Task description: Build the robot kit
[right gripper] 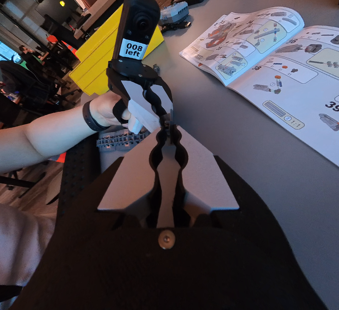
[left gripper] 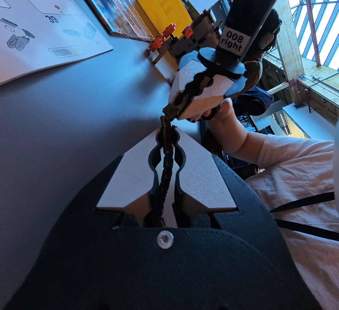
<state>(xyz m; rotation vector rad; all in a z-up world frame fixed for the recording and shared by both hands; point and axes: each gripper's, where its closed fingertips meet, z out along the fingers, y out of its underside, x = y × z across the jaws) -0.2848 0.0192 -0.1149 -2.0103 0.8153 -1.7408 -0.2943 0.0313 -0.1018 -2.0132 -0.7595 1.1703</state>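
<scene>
A: Tools status?
B: Left tool (left gripper: 166,132) clamped on long dark brick beam (left gripper: 166,156), long axis along its fingers, tip forward. Right tool (right gripper: 167,127) pinches small dark brick piece (left gripper: 171,111).
A: Relation?
B: Piece touches beam's far tip, above grey bench (right gripper: 229,145).

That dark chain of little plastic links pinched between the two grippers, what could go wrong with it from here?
1. The left gripper clamps the dark link chain edge-on; it might twist or slip out.
2. The right gripper pinches only a small brown piece at the chain's tip, so that piece may pop off.
3. All this hangs beyond the table edge; a dropped part would likely fall to the floor.
</scene>
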